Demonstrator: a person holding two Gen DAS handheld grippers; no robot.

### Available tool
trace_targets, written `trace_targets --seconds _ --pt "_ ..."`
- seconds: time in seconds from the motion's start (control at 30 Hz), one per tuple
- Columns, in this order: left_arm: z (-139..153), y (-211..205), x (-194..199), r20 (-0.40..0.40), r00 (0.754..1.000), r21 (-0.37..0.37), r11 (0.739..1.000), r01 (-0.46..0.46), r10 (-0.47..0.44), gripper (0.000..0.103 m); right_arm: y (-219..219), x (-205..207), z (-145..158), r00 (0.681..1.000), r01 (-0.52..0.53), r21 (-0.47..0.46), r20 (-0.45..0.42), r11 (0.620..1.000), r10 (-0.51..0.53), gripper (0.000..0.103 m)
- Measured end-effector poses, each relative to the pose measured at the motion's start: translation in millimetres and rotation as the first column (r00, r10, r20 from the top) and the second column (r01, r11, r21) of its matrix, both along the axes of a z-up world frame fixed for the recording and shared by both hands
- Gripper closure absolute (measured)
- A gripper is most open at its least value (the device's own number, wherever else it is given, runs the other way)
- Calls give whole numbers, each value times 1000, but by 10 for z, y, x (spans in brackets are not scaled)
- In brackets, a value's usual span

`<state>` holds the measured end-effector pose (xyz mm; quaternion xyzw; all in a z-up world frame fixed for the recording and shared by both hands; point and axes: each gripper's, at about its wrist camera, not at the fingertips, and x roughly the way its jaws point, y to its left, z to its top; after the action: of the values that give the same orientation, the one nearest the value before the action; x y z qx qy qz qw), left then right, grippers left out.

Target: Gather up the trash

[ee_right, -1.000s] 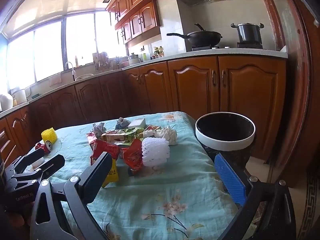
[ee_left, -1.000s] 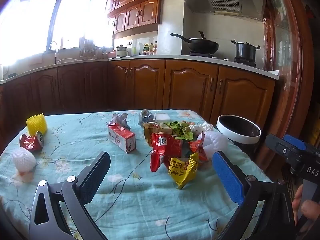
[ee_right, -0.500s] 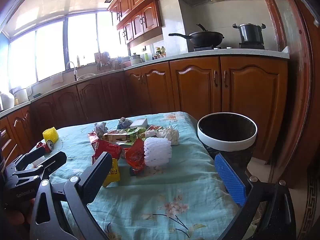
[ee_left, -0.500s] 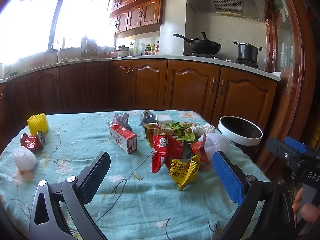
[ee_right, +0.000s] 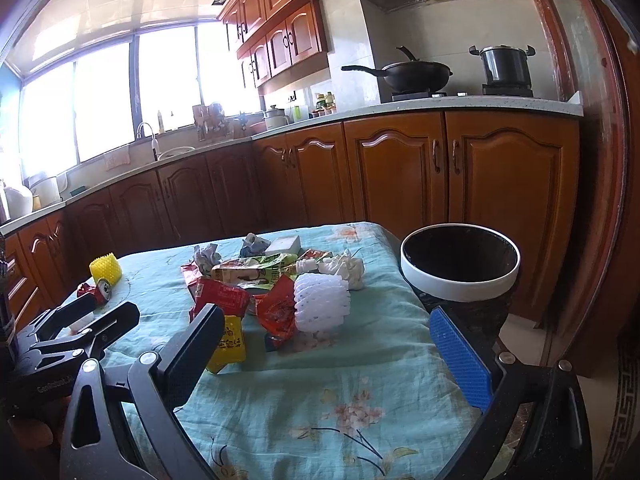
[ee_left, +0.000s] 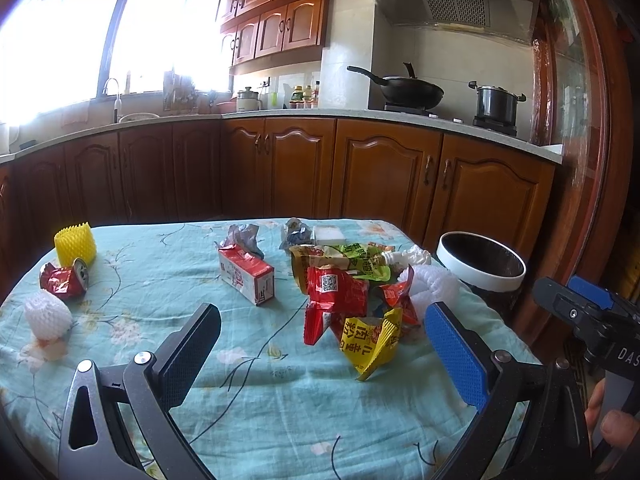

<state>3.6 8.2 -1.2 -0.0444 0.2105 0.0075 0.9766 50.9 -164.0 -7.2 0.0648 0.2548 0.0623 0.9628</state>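
Observation:
A pile of snack wrappers lies on the table: a red wrapper, a yellow wrapper, a green wrapper and a white foam net. A red and white carton lies left of the pile. A crushed red can, a yellow foam net and a second white foam net lie at the far left. The bin stands off the table's right edge. My left gripper is open and empty, short of the pile. My right gripper is open and empty, near the white foam net.
The table carries a teal flowered cloth. Wooden kitchen cabinets run behind it, with a wok and a pot on the stove. The left gripper's body shows at the left in the right wrist view.
Both views have shifted slightly, the scene sitting a little lower and closer. Both grippers stay open and nothing on the table has moved.

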Motion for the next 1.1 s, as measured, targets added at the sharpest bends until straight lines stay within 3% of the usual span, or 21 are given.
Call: trace_targets --seconds 1.1 --pt "-77 31 84 -37 999 -23 1000 2 -3 1 -17 57 -105 999 -6 30 -34 1000 7 0"
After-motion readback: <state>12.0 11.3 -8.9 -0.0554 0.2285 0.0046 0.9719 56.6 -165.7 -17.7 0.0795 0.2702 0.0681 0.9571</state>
